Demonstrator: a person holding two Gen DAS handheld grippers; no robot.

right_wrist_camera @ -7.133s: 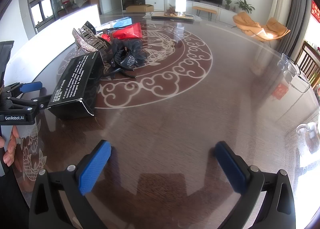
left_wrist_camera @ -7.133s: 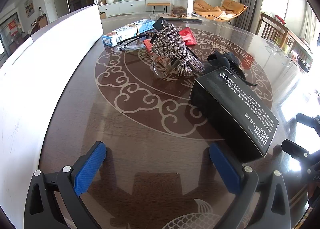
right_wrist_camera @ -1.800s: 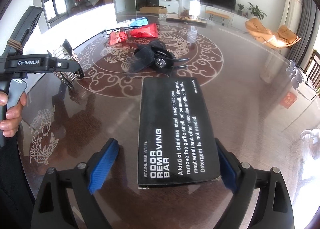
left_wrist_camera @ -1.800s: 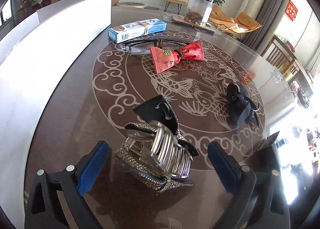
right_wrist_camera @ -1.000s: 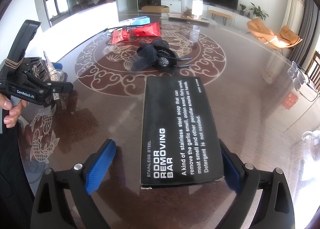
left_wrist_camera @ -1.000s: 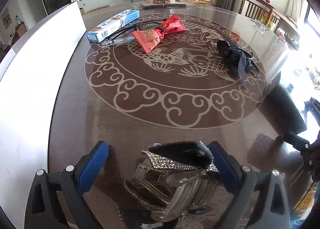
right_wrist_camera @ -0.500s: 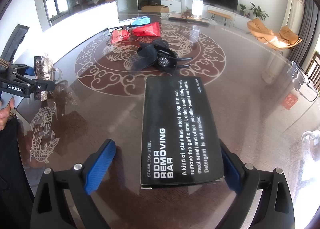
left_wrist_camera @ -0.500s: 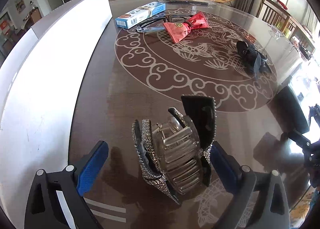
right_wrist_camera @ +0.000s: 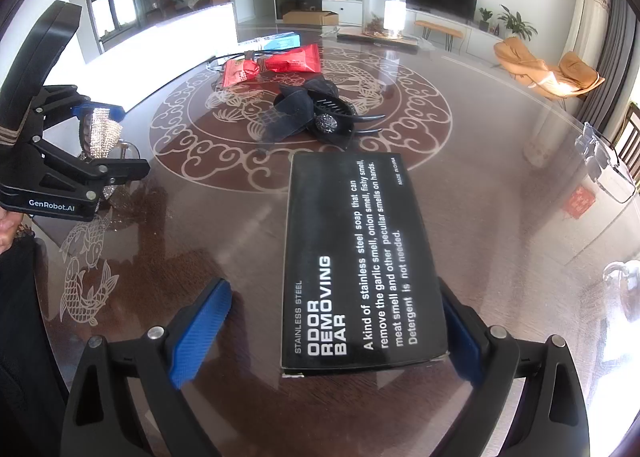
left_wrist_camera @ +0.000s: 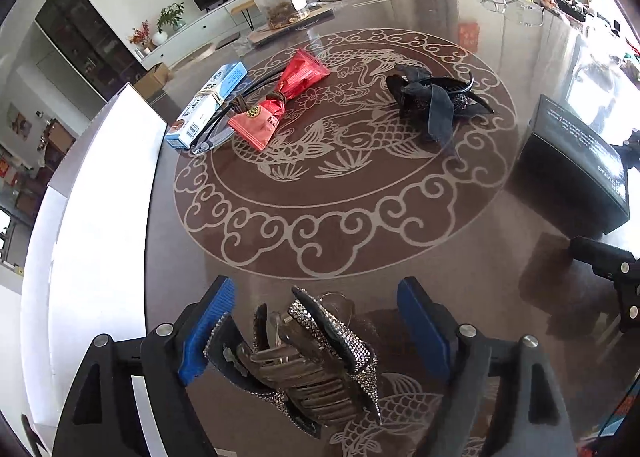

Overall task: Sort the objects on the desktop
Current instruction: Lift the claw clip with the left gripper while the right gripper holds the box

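**Sorting run: rhinestone clip going back into the left claw**

Table point(left_wrist_camera: 120, 185): a dark glass top with a pale fish-and-cloud pattern lies under both claws and carries everything.

Black box point(right_wrist_camera: 360, 257), "odor removing bar": it lies flat between the pads of my right gripper point(right_wrist_camera: 332, 329). The left pad stands clear of it; the right pad sits at the box edge, and I cannot tell if it touches. I read this claw as open. My guess is that the box is parked here as its sorted place, well apart from the hair pieces.

Rhinestone hair clip point(left_wrist_camera: 304, 353): it is between the pads of my left gripper point(left_wrist_camera: 316, 329), close to the left pad, with a gap to the right pad. The jaws are closing on it, not yet clamped. It stands on edge, probably so the pads meet its flat sides.

Ahead of the left claw lies the black bow clip point(left_wrist_camera: 436, 101). Further ahead and to the left sit the red bow point(left_wrist_camera: 280, 105) and the blue carton point(left_wrist_camera: 208, 109), still unsorted.
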